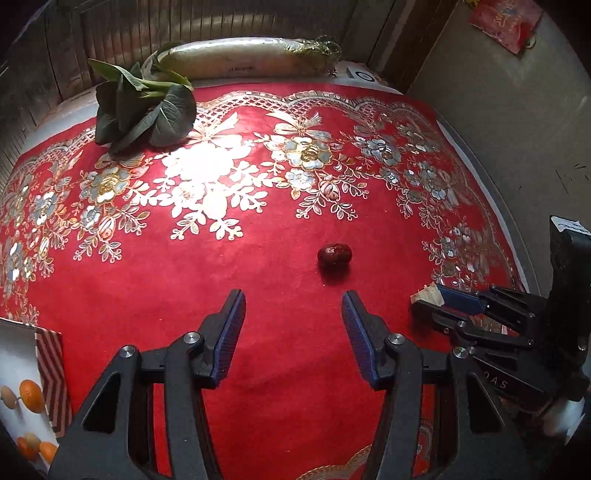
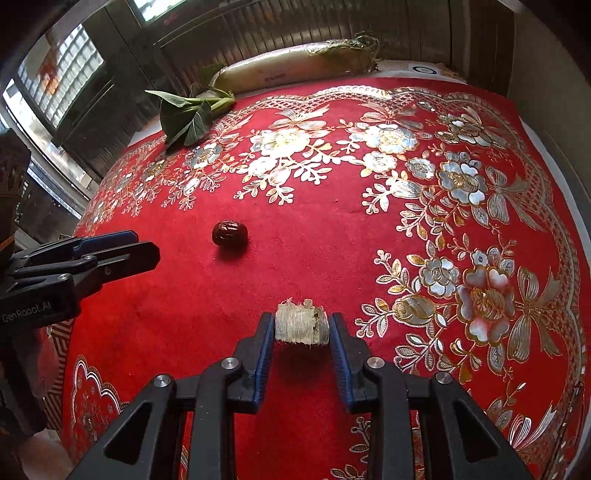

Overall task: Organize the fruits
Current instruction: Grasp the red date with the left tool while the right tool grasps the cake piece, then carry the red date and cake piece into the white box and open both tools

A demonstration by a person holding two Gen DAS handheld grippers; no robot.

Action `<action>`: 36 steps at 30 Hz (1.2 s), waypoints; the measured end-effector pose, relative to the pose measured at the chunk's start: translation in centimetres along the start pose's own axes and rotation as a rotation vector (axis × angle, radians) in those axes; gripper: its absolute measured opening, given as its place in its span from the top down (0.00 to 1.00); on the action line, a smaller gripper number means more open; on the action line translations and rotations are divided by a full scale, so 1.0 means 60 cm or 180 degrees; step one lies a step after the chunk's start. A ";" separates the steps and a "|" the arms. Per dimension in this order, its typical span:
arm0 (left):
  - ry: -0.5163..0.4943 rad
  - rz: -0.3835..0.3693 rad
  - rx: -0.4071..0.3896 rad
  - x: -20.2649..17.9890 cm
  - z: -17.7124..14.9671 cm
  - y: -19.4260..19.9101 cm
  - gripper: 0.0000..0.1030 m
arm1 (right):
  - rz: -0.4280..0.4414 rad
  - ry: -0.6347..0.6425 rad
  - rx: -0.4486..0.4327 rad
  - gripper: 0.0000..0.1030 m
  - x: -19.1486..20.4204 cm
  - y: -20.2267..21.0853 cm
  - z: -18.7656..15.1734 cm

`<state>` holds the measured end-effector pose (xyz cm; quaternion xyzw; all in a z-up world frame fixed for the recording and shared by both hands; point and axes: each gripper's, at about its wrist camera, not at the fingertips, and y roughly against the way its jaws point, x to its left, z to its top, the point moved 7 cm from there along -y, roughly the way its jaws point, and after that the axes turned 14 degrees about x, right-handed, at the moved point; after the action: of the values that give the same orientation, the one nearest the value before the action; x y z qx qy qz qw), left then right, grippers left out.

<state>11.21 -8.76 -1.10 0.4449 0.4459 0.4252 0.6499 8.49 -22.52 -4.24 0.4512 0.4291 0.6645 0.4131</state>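
The red date (image 1: pixel 334 254) lies on the red cloth (image 1: pixel 258 332) just ahead of the left claw (image 1: pixel 293 306), jaws spread, slightly right of centre; nudge right, lower, close gently; the right claw (image 2: pixel 301 326) grips a pale fibrous chunk (image 2: pixel 301 326).

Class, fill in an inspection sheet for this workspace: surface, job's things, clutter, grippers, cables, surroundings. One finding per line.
Surface: red tablecloth with gold and silver flowers.
Job's things: one dark red jujube lying alone; a pale fibrous chunk in the right gripper.
Clutter: leafy greens and a white radish at the far edge; a fruit-printed box near the left.
Grippers: left gripper open, empty; right gripper shut on the chunk.
Cables: nothing seen.
Surroundings: slatted panel behind, window.
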 end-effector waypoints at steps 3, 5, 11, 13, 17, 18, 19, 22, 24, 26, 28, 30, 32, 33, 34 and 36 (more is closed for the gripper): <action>0.0071 -0.0097 0.0040 -0.016 0.014 -0.014 0.47 | 0.0028 -0.0021 -0.0012 0.72 -0.007 0.002 -0.005; 0.0102 -0.0124 0.0073 -0.024 0.021 -0.025 0.47 | 0.0059 -0.0026 -0.0025 0.72 -0.009 0.001 -0.007; 0.0172 -0.0043 0.0125 -0.038 0.039 -0.051 0.47 | 0.0127 0.0004 -0.0058 0.72 -0.011 0.001 -0.009; 0.0173 -0.0034 0.0126 -0.044 0.045 -0.057 0.47 | 0.0151 0.0015 -0.0065 0.72 -0.012 0.001 -0.009; 0.0169 0.0038 0.0181 -0.050 0.051 -0.076 0.48 | 0.0209 0.0014 -0.0087 0.72 -0.014 0.003 -0.012; 0.0175 0.0050 0.0185 -0.049 0.050 -0.080 0.50 | 0.0219 0.0019 -0.0092 0.72 -0.015 0.003 -0.012; 0.0178 0.0064 0.0137 -0.048 0.051 -0.080 0.52 | 0.0225 0.0022 -0.0096 0.72 -0.015 0.004 -0.013; 0.0145 -0.0032 0.0122 -0.046 0.053 -0.081 0.74 | 0.0239 0.0027 -0.0109 0.72 -0.016 0.005 -0.014; 0.0130 -0.0080 0.0131 -0.041 0.053 -0.080 0.74 | 0.0240 0.0025 -0.0108 0.72 -0.016 0.006 -0.016; 0.0101 -0.0031 0.0126 -0.035 0.046 -0.076 0.74 | 0.0223 0.0029 -0.0111 0.72 -0.015 0.008 -0.017; 0.0121 -0.0022 0.0132 -0.025 0.038 -0.071 0.74 | 0.0220 0.0039 -0.0118 0.72 -0.012 0.011 -0.016; 0.0156 0.0005 0.0127 -0.011 0.027 -0.063 0.74 | 0.0212 0.0052 -0.0125 0.72 -0.006 0.015 -0.015; 0.0179 0.0090 0.0107 0.004 0.014 -0.051 0.74 | 0.0220 0.0089 -0.0131 0.72 0.007 0.018 -0.013; 0.0193 0.0108 0.0094 0.011 0.007 -0.045 0.74 | 0.0218 0.0119 -0.0133 0.72 0.015 0.020 -0.012; 0.0207 0.0125 0.0085 0.018 0.001 -0.039 0.74 | 0.0214 0.0152 -0.0135 0.72 0.023 0.020 -0.011; 0.0248 0.0176 0.0072 0.034 -0.013 -0.028 0.74 | 0.0232 0.0202 -0.0134 0.72 0.038 0.020 -0.009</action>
<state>11.24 -7.07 -3.27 0.4475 0.4633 0.4549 0.6150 7.22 -20.83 -2.67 0.4364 0.4113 0.7020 0.3842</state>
